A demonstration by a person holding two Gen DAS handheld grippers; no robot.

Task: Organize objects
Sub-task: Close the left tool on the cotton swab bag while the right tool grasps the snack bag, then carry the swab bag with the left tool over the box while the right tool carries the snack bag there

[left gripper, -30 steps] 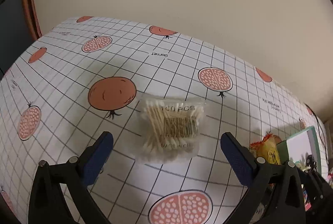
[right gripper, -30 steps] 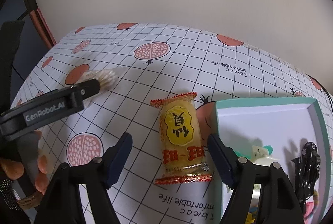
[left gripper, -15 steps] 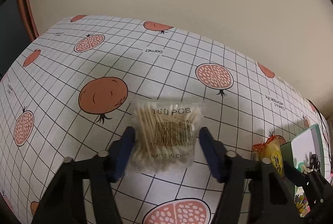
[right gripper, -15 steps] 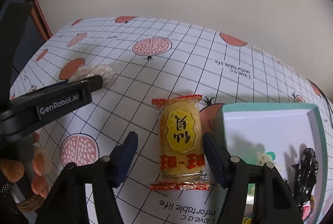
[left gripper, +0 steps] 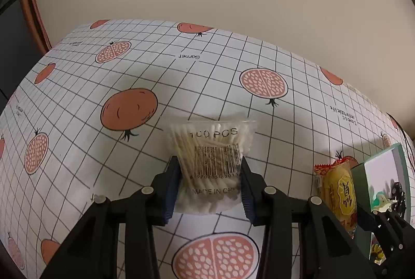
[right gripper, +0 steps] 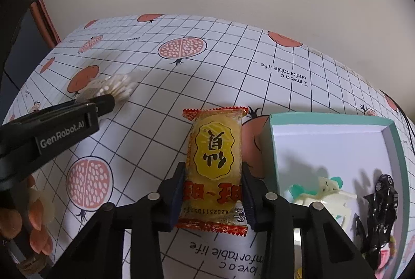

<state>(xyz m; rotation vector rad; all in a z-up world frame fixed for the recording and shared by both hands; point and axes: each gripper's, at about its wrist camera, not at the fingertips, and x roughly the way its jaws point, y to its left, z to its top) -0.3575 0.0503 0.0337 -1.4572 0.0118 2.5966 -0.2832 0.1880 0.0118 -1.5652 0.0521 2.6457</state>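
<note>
left claw point(left gripper: 209, 190): clenched on clear plastic bag of cotton swabs point(left gripper: 211, 165) | right claw point(right gripper: 213, 197): clenched on yellow wrapped snack point(right gripper: 214, 165) | desk point(right gripper: 233, 66): grid-patterned cloth

The teal box point(right gripper: 269, 149) runs off the frame's lower right edge — its black item point(right gripper: 381, 211) is too small to identify.

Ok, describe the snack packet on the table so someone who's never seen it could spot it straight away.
Find the teal box on the pomegranate-print tablecloth. Lying just outside its left wall, between the right gripper's closed fingers, is the snack packet. It alone is yellow, with red crimped ends and a big black character.
</note>
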